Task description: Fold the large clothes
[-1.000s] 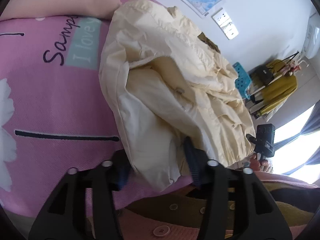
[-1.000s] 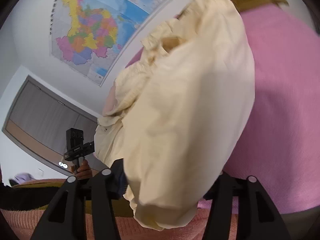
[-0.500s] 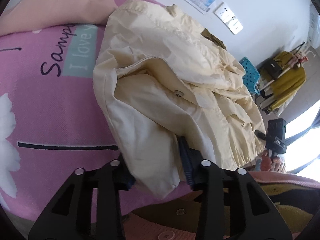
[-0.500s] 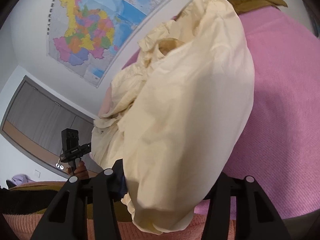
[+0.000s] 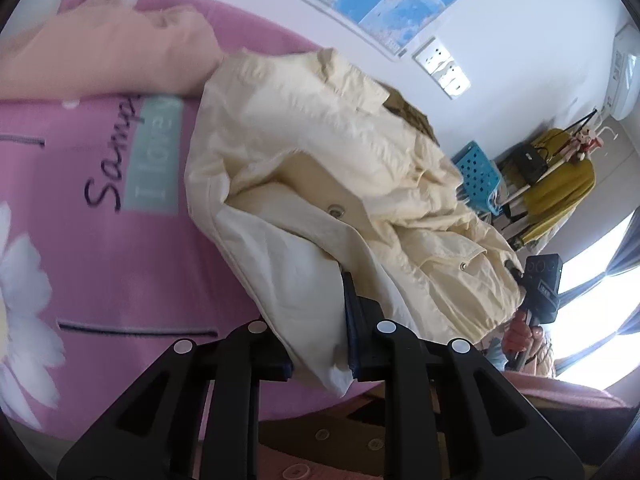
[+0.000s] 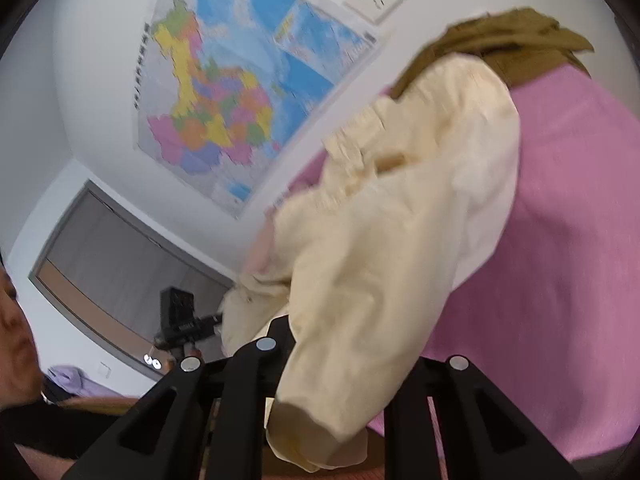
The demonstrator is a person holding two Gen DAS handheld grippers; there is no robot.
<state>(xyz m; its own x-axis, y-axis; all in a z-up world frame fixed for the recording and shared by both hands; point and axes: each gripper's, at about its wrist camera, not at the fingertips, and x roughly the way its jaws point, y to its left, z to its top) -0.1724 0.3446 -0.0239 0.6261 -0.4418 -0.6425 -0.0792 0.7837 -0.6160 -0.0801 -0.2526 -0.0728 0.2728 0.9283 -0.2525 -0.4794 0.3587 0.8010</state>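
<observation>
A large cream-yellow jacket [image 5: 328, 184] lies bunched on a pink bed cover [image 5: 100, 264]. My left gripper [image 5: 320, 344] is shut on the jacket's near hem, which hangs down between the fingers. In the right wrist view the same jacket [image 6: 400, 240] rises from the bed toward the camera. My right gripper [image 6: 340, 376] is shut on a cream sleeve or edge that drapes over the fingers and hides the tips. The other gripper [image 6: 180, 320] shows at the far end of the jacket.
A peach pillow [image 5: 100, 52] lies at the head of the bed. An olive-brown garment [image 6: 508, 40] lies beyond the jacket. A map [image 6: 240, 96] and sockets hang on the wall. A clothes rack with a yellow garment [image 5: 560, 184] and a blue basket [image 5: 480, 168] stand to the right.
Both grippers have lifted and drawn back toward me with the jacket. The jacket's near edge has risen off the bed, and the right view has tilted up toward the wall.
</observation>
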